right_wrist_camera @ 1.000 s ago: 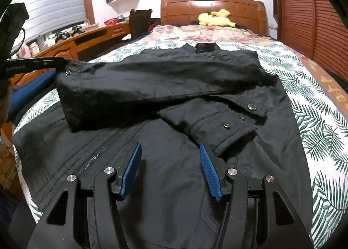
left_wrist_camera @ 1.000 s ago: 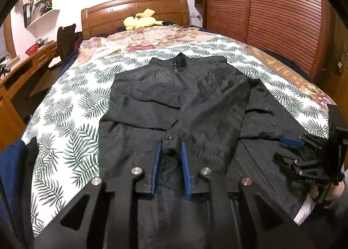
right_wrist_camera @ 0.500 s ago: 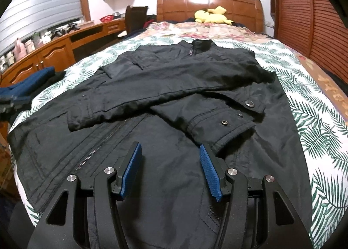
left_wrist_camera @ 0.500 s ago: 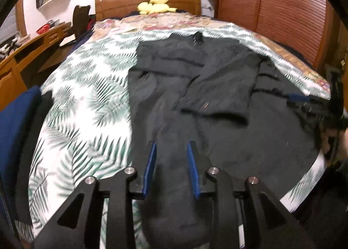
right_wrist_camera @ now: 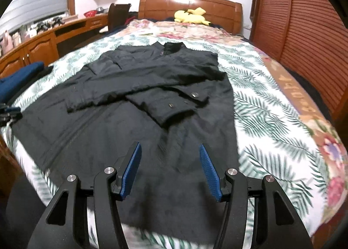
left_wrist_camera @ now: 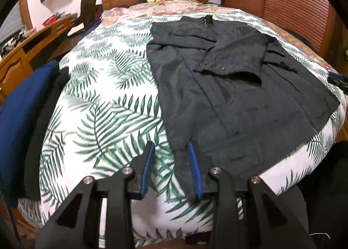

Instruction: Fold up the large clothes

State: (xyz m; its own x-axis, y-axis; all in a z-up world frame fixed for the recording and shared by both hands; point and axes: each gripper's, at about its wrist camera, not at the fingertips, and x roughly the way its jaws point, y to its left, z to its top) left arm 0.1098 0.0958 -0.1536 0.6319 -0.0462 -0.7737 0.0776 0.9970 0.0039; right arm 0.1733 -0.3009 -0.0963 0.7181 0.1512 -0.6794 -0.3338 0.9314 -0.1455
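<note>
Lying flat on a leaf-print bedspread (left_wrist_camera: 104, 105), the black jacket (left_wrist_camera: 228, 101) has a matte, slightly crinkled weave, a stand-up collar toward the wooden headboard (right_wrist_camera: 191, 7), and both sleeves folded across its chest; the upper cuff (right_wrist_camera: 171, 107) shows small metal snaps. A zip line runs down its front. A yellow plush toy (right_wrist_camera: 191, 16) sits by the headboard, and a dark blue folded garment (left_wrist_camera: 19, 114) lies at the bed's left edge.

The left gripper (left_wrist_camera: 171, 168) tilts down over the jacket's near left hem corner; its blue ribbed pads are spreading apart, and the hem edge seems to lie between them, loose rather than pinched, though the dark cloth makes this hard to judge. The right gripper (right_wrist_camera: 170, 168) hangs tilted above the jacket's lower right part, jaws parted wide with nothing clamped. Its tip also shows at the far right in the left wrist view.
</note>
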